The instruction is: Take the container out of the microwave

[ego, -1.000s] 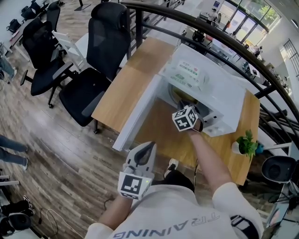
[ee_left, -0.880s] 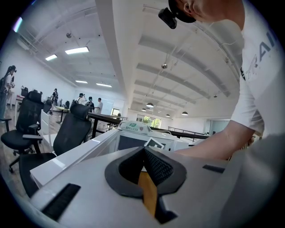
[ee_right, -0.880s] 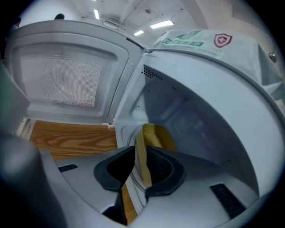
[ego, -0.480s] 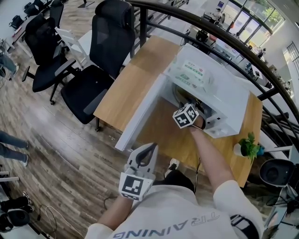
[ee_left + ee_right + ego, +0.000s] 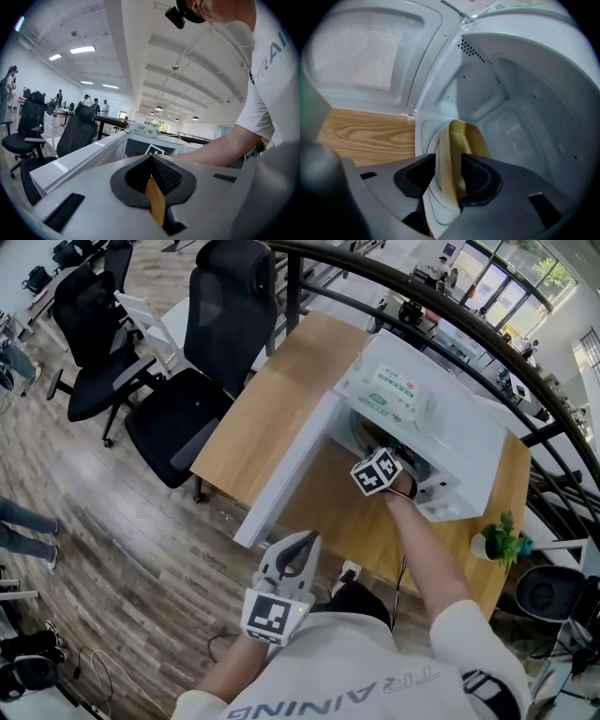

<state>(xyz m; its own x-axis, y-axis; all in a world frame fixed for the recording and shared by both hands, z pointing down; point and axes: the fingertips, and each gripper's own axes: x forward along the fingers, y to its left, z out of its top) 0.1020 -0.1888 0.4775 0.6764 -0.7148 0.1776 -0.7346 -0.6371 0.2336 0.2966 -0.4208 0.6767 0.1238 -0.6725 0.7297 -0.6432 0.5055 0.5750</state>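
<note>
A white microwave (image 5: 441, 418) stands on the wooden table (image 5: 272, 399) with its door (image 5: 281, 474) swung open to the left. My right gripper (image 5: 382, 457) reaches into the cavity, pointing down. In the right gripper view its jaws (image 5: 449, 161) stand wide apart, and the wall of a pale yellow container (image 5: 464, 136) rises between them on the turntable. The left pad is clear of the wall; the right pad lies close to it. My left gripper (image 5: 305, 538) hangs low in front of the table, shut and empty, its pads (image 5: 161, 176) together.
Two black office chairs (image 5: 220, 324) stand left of the table. A small potted plant (image 5: 502, 542) sits at the table's right end. A dark railing (image 5: 487, 334) curves behind the microwave. People stand far off in the left gripper view.
My right hand has sunk a little deeper into the microwave cavity. The left gripper has stayed where it was.
</note>
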